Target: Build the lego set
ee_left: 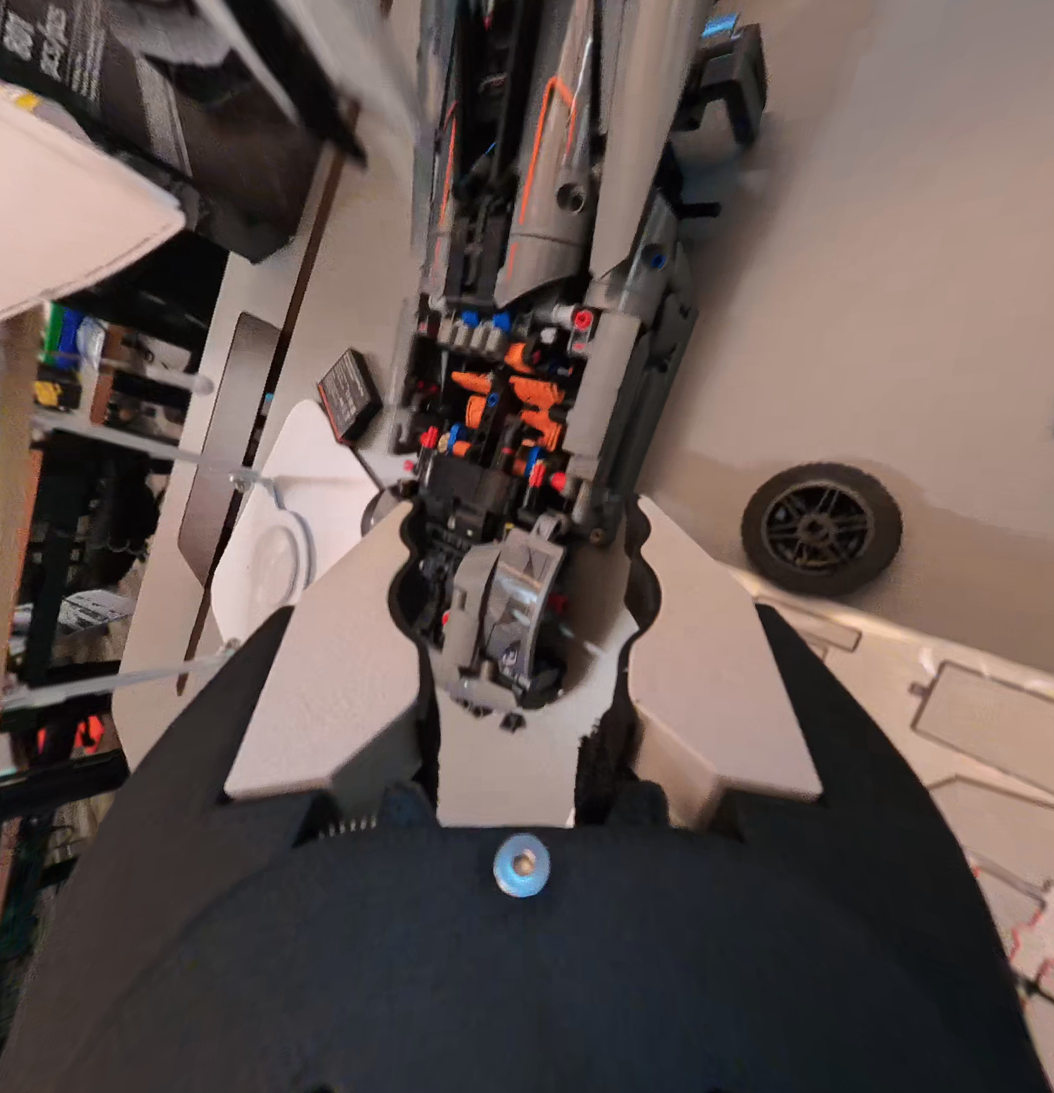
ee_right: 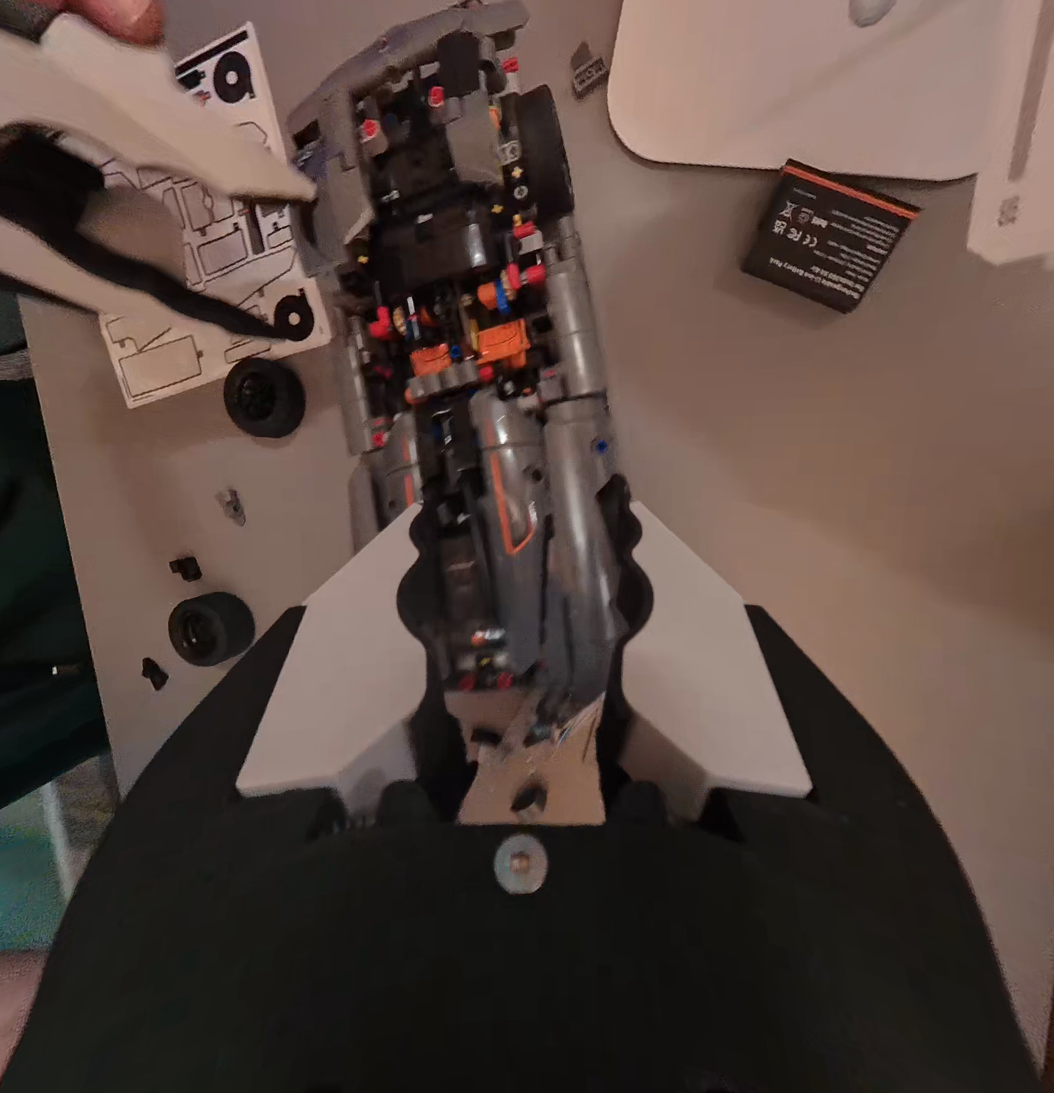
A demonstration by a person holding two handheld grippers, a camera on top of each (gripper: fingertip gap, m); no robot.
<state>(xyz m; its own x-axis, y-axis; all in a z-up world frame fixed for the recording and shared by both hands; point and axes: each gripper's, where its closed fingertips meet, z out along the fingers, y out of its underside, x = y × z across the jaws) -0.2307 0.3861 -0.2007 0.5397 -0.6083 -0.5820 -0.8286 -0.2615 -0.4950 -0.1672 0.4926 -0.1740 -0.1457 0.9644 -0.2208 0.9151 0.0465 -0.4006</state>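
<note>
A long grey lego car with orange and red inner parts lies on the pale table. Its near end, a grey curved wheel arch, sits between the jaws of my left gripper, which close around it. In the right wrist view the car runs away from me. Its other end, a grey panel with orange lines, is clamped in my right gripper. The left gripper also shows there at the upper left, meeting the car's far end.
A loose wheel lies right of the car. Two more wheels, a sticker sheet and small black pieces lie left of it. A black battery pack and a white tray are at the right. My right gripper's tips are some 15 centimetres from the black battery pack. Look for it in the left wrist view too.
</note>
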